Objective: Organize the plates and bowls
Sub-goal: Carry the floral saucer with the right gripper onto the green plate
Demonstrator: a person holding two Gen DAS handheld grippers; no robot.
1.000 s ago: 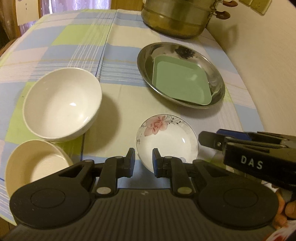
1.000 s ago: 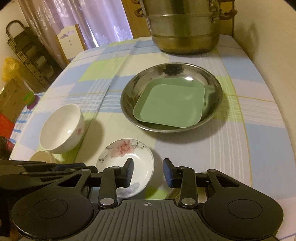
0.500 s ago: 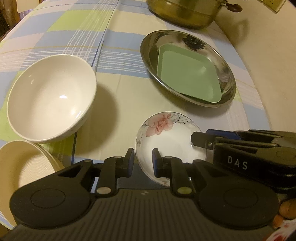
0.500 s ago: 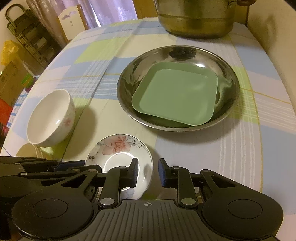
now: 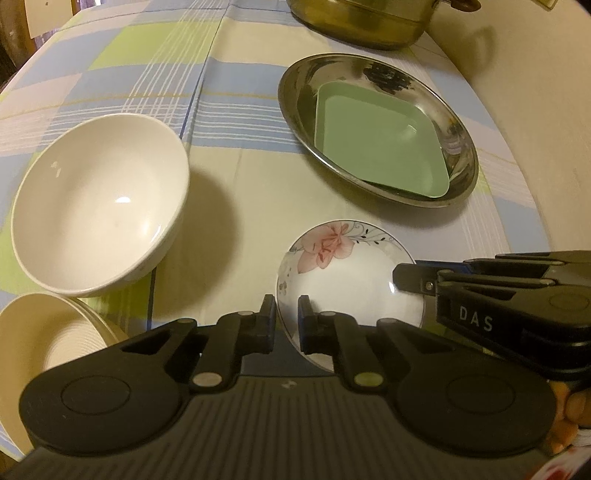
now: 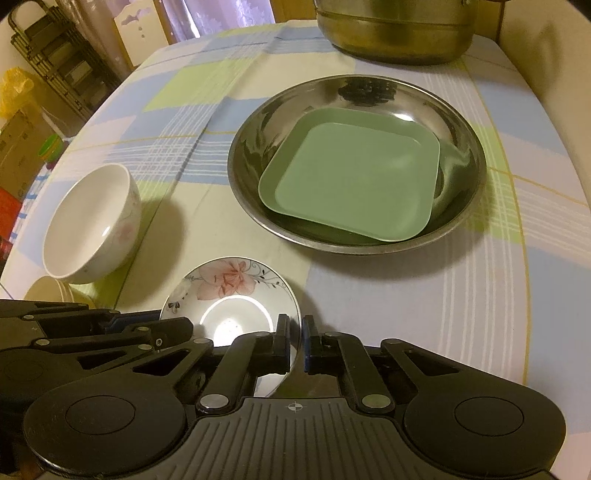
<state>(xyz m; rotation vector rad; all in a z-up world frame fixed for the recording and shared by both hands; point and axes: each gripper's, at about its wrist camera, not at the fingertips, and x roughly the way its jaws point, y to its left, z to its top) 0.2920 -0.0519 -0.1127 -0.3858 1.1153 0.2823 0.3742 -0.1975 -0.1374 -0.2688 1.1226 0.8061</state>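
Note:
A small flowered saucer [image 5: 347,273] [image 6: 232,295] is held above the checked tablecloth. My left gripper [image 5: 286,317] is shut on its left rim. My right gripper [image 6: 295,343] is shut on its right rim; its fingers [image 5: 424,275] show in the left wrist view. A green square plate [image 5: 376,140] [image 6: 354,177] lies in a steel basin [image 5: 295,81] [image 6: 461,125]. A white bowl [image 5: 99,199] [image 6: 92,221] stands at the left. A cream ribbed bowl [image 5: 40,350] [image 6: 48,290] sits nearer, by the table edge.
A large brass-coloured pot [image 5: 362,18] [image 6: 395,29] stands at the table's far end. A pale wall or seat back [image 6: 546,44] runs along the right. Shelving, boxes and a chair [image 6: 136,33] lie beyond the far left edge.
My right gripper has closed from open onto the saucer's right rim. Both grippers have moved forward, toward the basin and white bowl.

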